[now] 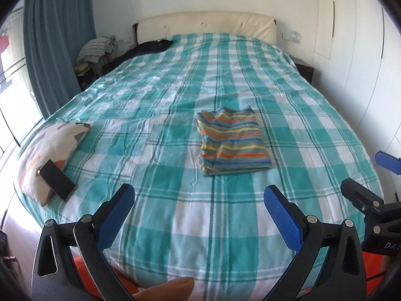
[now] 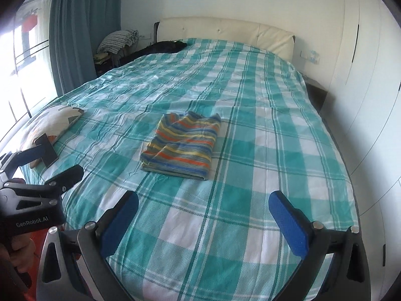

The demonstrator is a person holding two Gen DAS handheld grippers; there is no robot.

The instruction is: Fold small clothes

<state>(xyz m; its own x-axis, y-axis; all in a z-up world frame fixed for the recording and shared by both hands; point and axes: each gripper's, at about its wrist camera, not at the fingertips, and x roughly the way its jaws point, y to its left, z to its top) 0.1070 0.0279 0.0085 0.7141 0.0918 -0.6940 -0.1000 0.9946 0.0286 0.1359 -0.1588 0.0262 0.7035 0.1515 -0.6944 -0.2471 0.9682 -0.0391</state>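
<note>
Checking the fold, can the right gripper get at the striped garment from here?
Probably yes: the right gripper is open, and only bare bedspread lies between it and the striped garment.

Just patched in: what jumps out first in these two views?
A folded striped garment lies alone near the middle of the checked bedspread. Both grippers hang open and empty over the near edge, the left gripper and the right gripper. At the bed's window-side edge, a dark phone rests on a patterned pillow.
</note>
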